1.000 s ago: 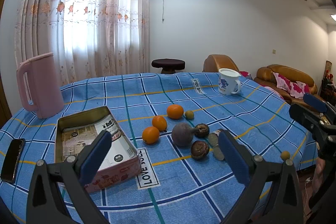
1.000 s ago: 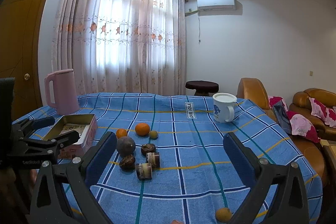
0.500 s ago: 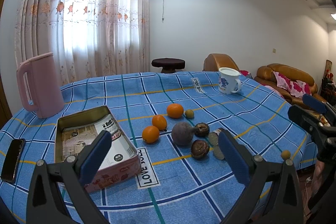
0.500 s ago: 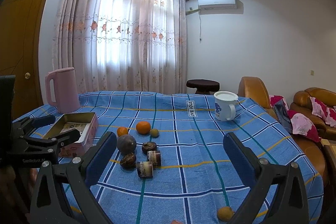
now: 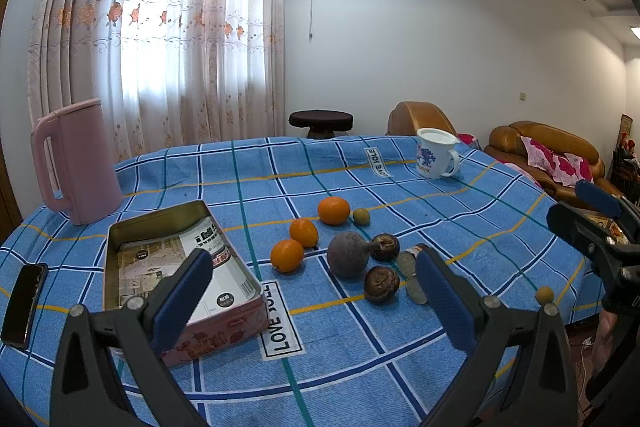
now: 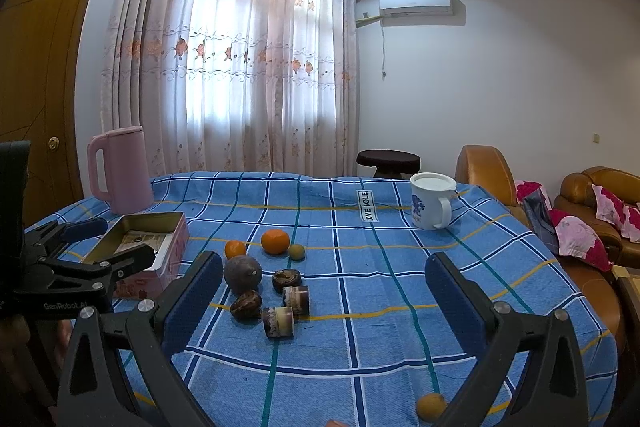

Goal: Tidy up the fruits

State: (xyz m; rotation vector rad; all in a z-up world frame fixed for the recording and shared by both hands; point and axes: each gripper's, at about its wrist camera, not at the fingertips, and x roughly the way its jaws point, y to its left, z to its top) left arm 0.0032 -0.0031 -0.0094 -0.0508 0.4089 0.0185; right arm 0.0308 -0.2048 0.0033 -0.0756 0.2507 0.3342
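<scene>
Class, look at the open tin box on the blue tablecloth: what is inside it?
Inside the tin box lies printed paper packaging; no fruit shows. The left gripper finger hides its near corner.

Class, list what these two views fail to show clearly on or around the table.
- Third orange: right wrist view, hidden behind the purple fruit.
- Tin floor: left wrist view, covered by papers.
- Cut pieces: left wrist view, partly behind the left claw finger.
- Phone: screen dark.

On my table (image 5: 400,347): tin box (image 5: 156,227) left of the oranges (image 5: 287,255); kettle (image 5: 74,163) behind it; mug (image 5: 436,155) far right
</scene>
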